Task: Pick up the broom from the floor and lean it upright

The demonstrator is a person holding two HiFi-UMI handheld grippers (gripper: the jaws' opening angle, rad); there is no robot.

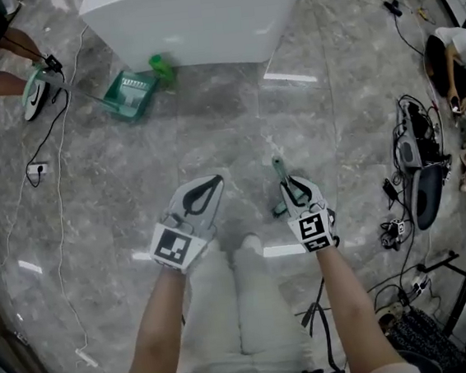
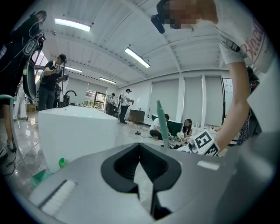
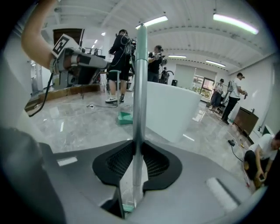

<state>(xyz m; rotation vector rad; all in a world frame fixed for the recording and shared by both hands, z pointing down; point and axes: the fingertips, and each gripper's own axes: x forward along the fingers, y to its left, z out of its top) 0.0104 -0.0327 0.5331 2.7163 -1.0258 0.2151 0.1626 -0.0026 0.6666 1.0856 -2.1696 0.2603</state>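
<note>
The broom's pole (image 3: 140,83) stands nearly upright between the jaws of my right gripper (image 3: 134,175), which is shut on it. A bit of the green broom head (image 3: 127,208) shows below the jaws. In the head view the pole's green top (image 1: 278,168) pokes up from my right gripper (image 1: 289,187), held over the grey floor in front of the person's legs. My left gripper (image 1: 212,180) hangs beside it to the left, apart from the broom. Its jaws (image 2: 140,159) are shut with nothing in them. From the left gripper view the pole (image 2: 162,124) rises at the right.
A large white block (image 1: 198,11) stands ahead, with a green dustpan (image 1: 128,95) and a green bottle (image 1: 161,67) at its foot. Cables and gear (image 1: 418,178) crowd the right side, where a person (image 1: 457,54) sits. A cable and socket (image 1: 36,170) lie left.
</note>
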